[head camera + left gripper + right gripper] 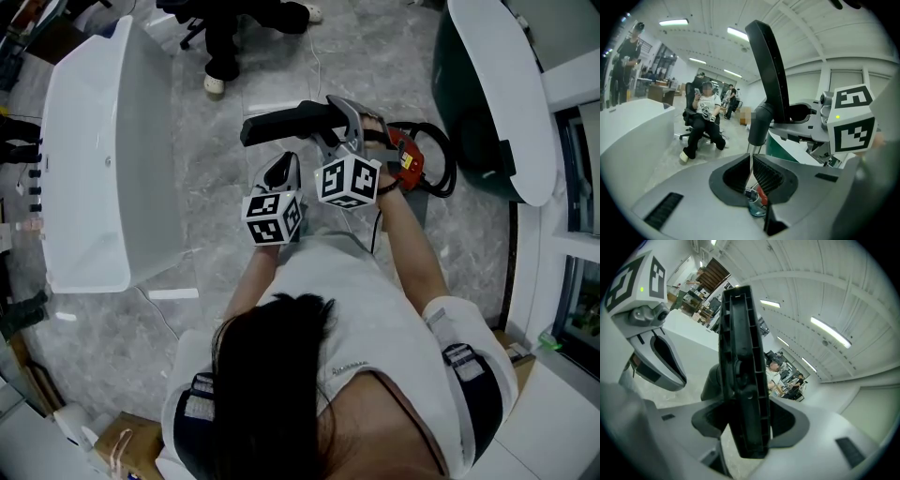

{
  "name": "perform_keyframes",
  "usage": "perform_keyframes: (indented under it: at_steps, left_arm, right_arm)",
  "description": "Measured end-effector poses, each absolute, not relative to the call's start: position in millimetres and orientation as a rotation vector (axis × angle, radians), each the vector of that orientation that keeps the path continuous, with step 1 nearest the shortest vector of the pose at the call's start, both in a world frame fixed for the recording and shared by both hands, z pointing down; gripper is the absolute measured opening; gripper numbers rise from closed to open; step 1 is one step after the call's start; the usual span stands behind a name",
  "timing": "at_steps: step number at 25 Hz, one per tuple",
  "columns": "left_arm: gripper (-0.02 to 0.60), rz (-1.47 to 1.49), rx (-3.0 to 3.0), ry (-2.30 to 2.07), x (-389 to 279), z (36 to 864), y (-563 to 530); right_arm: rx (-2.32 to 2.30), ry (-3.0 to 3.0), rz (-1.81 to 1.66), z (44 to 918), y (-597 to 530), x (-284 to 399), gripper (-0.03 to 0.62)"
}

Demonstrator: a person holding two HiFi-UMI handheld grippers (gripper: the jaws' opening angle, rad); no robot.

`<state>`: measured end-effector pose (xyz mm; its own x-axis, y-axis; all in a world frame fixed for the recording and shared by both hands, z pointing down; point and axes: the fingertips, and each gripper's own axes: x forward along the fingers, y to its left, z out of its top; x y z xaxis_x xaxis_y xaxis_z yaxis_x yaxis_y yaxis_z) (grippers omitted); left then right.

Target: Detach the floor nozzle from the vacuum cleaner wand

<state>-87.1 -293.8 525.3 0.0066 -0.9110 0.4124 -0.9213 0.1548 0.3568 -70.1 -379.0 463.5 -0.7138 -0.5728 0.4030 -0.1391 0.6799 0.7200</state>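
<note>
The black floor nozzle (286, 124) lies crosswise above the grey floor in the head view. My right gripper (342, 117) reaches over it. In the right gripper view the nozzle (740, 371) stands on edge between the jaws of that gripper (743, 423), and the pads press on both its sides. My left gripper (281, 171) sits just left of the right one. It is shut (751, 164) on the thin silver wand (751, 157), which runs up into the nozzle's black neck (759, 124). The vacuum's red and black body (408, 161) lies beyond my right hand.
A large white tub (94, 169) stands at the left. At the right is a dark green unit with a white top (497, 94). A black hose loop (442, 159) lies by the vacuum body. A person sits on a wheeled chair (705, 119) ahead.
</note>
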Motion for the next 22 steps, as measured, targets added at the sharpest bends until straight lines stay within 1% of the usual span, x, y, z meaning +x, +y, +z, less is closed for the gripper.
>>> perform_keyframes:
  at_steps: [4,7,13,16,22]
  left_arm:
    - [0.021,-0.007,1.784,-1.841,-82,528,-300]
    - [0.094,-0.014,1.805,-1.797,-79,534,-307]
    - [0.195,-0.038,1.846,-1.742,-79,546,-327]
    - [0.219,-0.051,1.86,-1.721,-77,551,-341]
    - [0.222,-0.003,1.889,-1.697,-73,561,-369]
  right_arm:
    - [0.547,-2.271,-0.886,462,-383,-70,0.247]
    - [0.537,-2.268,-0.883,461,-384,-71,0.247]
    - [0.53,-2.264,-0.867,460,-388,-74,0.247]
    - [0.532,-2.261,-0.858,459,-395,-71,0.247]
    - [0.539,-2.252,-0.835,456,-406,-70,0.247]
